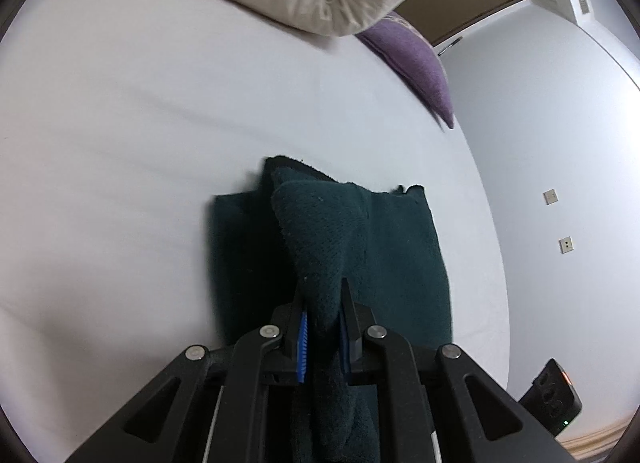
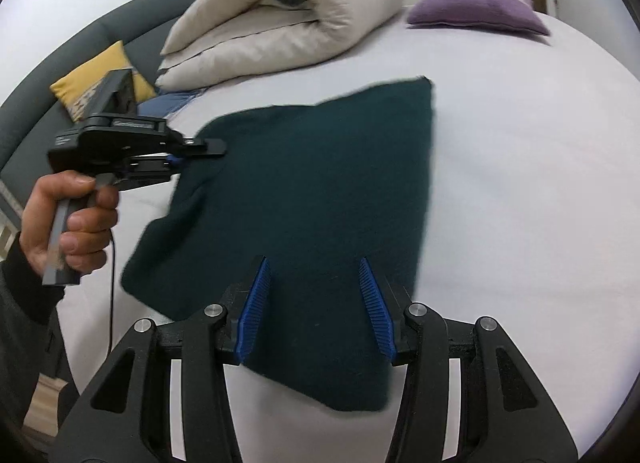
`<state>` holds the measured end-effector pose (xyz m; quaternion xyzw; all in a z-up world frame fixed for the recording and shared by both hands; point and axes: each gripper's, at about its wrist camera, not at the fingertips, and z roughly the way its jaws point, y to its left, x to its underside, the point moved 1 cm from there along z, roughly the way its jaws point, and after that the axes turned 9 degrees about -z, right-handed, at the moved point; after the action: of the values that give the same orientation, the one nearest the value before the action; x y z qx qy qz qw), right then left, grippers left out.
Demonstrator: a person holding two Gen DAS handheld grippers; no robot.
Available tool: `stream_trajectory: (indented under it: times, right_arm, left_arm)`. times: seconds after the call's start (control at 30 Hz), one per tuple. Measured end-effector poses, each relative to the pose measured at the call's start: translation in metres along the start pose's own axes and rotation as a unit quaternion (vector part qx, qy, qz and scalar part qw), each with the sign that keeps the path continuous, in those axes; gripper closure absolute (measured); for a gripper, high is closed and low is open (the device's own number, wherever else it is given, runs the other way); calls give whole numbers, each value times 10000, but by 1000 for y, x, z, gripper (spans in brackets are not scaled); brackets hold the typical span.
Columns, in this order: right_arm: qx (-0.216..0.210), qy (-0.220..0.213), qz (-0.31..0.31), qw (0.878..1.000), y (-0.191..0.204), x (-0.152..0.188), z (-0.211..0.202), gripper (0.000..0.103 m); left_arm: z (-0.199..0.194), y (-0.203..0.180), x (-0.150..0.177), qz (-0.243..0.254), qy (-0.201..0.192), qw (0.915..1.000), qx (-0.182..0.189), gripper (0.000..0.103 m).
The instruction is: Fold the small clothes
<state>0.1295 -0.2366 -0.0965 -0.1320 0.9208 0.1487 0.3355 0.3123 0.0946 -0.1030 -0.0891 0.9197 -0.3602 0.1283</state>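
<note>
A dark green knitted cloth (image 2: 312, 191) lies spread on the white bed sheet (image 2: 520, 183). My left gripper (image 1: 323, 295) is shut on a bunched edge of that cloth (image 1: 320, 223), lifted above the rest of it. From the right wrist view the left gripper (image 2: 208, 147) shows at the cloth's left edge, held by a hand (image 2: 72, 219). My right gripper (image 2: 314, 267) stands open over the cloth's near part, blue pads (image 2: 374, 303) apart, nothing pinched between them.
A rolled cream duvet (image 2: 288, 15) and a purple cushion (image 2: 476, 7) lie at the far side of the bed. A yellow cushion (image 2: 100, 71) leans on the grey headboard (image 2: 36, 103) at left. White wall with sockets (image 1: 550, 196) beyond the bed's right edge.
</note>
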Motion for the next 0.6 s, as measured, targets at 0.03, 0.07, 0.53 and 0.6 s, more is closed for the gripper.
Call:
stream_trajectory:
  times: [0.03,0.07,0.53,0.6]
  right_arm:
    - [-73,9,-56,10000,4,-4,5,57]
    - [-108,34,-129,9999,9,-6,7,57]
    - [-372,575,-188,9975,46,6,52,57]
    - [-576,501,-65,9971,43,3,44,57]
  left_arm:
    - [0,5,-3,-39,38,10000,2,90]
    - [0,8,-5,-55,53,10000,-1,90]
    - [-20,13,11,275,-1037,9886,-1056,77]
    - [-35,-6,24,680,-1398,9801,-1237,77]
